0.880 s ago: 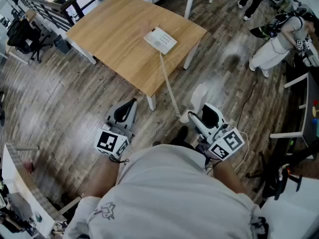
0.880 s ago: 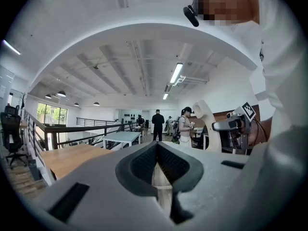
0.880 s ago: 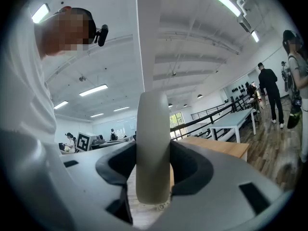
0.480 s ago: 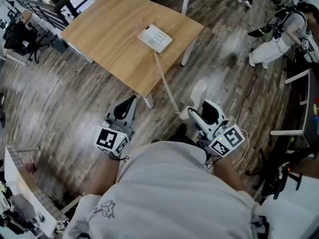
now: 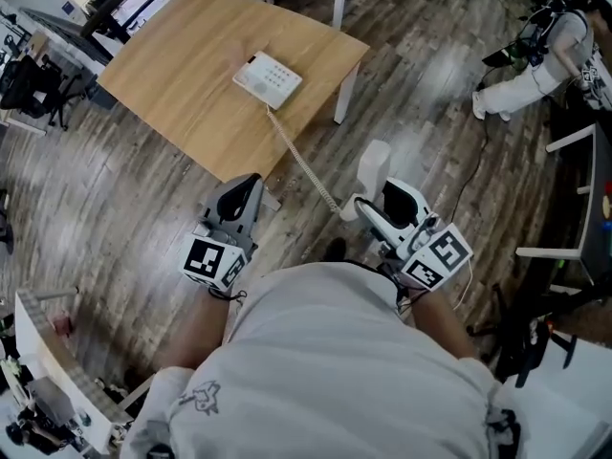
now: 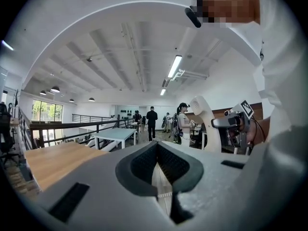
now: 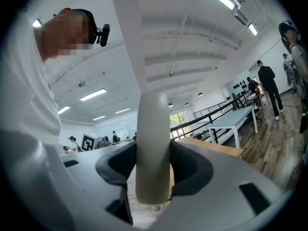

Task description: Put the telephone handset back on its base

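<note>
The white telephone base (image 5: 267,79) lies on the wooden table (image 5: 172,84), near its close edge. A coiled cord (image 5: 301,165) runs from the base off the table to the white handset (image 5: 372,170). My right gripper (image 5: 382,207) is shut on the handset and holds it upright over the floor, short of the table. In the right gripper view the handset (image 7: 153,148) stands pinched between the two dark pads. My left gripper (image 5: 239,199) hangs level with it to the left, shut and with nothing in it. The left gripper view shows the handset (image 6: 208,124) at its right.
The table stands on white legs (image 5: 343,92) over a wooden plank floor. A person in white (image 5: 535,65) bends over at the far right beside dark equipment. Office chairs (image 5: 29,75) stand at the far left, and a white shelf (image 5: 38,352) at the near left.
The table and the base have slid left and lower in the head view, closer to me. Both grippers keep their places in front of my body, the right still holding the handset.
</note>
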Demonstrator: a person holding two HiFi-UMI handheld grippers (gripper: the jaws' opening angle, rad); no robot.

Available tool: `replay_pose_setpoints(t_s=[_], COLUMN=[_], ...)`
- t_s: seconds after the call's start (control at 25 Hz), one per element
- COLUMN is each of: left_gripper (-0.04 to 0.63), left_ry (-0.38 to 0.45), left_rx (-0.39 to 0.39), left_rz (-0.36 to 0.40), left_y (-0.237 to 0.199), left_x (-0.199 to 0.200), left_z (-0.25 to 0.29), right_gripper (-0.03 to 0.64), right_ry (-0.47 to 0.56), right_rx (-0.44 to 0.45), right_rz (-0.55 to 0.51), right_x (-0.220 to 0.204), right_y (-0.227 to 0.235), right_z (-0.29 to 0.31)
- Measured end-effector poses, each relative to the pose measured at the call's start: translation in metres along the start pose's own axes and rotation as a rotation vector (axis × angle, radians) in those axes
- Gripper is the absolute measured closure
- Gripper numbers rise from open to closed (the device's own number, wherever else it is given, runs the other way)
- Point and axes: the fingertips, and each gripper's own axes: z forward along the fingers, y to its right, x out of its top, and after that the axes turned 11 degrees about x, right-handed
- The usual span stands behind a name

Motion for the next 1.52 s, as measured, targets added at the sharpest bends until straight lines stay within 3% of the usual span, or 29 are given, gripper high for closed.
replay_pose_setpoints(t_s=[0.4,0.76,1.24,1.52], left_gripper=[0.589,0.589,0.589,0.589], left_ry=[-0.033,-0.046,-0.038,-0.036], left_rx=[0.030,0.005,-0.037,-0.017], left_rz=[-0.008,0.009,0.000,-0.015], left_y=[0.039,0.058,0.058,0.028], left_x=[-0.005,-0.004,-0.007,-0.006], left_z=[0.055,0.082,0.124,0.150], right_gripper=[0.396,0.396,0.396,0.396], right_ry=[0.005,0.025,0.015,0.002], right_rx=[0.009,-0.022,-0.049,-0.041], right_rz=[0.013,0.032,0.021,0.026], right_x=[0.013,0.017,0.027,0.033], right_y=[0.057,0.080,0.109,0.138], right_z=[-0.051,-0.077,-0.077,-0.049])
